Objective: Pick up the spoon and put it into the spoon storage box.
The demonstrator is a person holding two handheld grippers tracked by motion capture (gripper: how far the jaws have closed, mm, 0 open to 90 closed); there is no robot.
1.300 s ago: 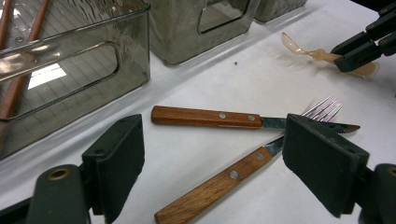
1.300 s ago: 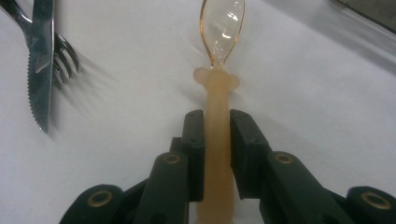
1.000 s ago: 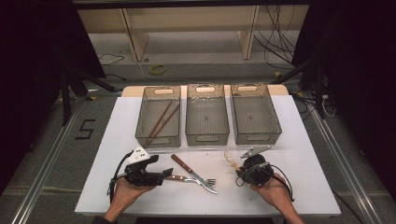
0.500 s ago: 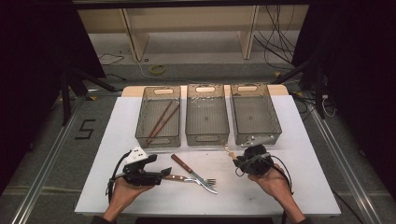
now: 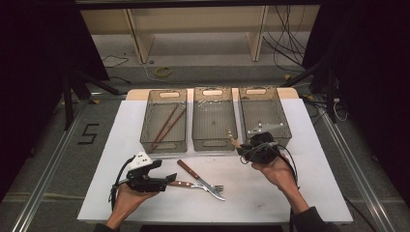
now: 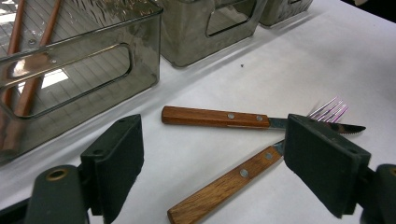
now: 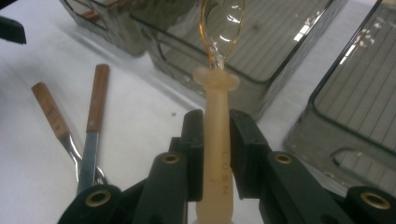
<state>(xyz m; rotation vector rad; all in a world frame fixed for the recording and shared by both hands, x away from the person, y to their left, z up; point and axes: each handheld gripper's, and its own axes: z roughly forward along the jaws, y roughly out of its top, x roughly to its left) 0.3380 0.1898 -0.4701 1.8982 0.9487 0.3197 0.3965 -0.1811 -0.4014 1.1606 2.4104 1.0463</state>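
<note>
My right gripper [image 5: 240, 147] is shut on a spoon [image 5: 231, 136] and holds it above the table, just in front of the gap between the middle and right bins. In the right gripper view the pads grip the beige handle [image 7: 218, 93], and the clear amber bowl points toward the middle bin [image 7: 261, 56]. My left gripper [image 5: 169, 180] rests open on the table at the front left. Its jaws [image 6: 215, 158] stand wide apart around the handle of a wooden-handled fork [image 6: 224, 186], without touching it. A wooden-handled knife [image 6: 215, 117] lies just beyond, crossing the fork.
Three clear grey bins stand in a row at the back of the white table. The left bin [image 5: 163, 145] holds two brown chopsticks [image 5: 167, 125]. The middle bin [image 5: 214, 143] and right bin [image 5: 285, 121] look bare. The knife [image 5: 193, 173] and fork [image 5: 208, 186] lie at front centre.
My right gripper has risen and moved away from the front edge toward the bins, carrying the spoon. The left gripper, knife and fork have stayed put.
</note>
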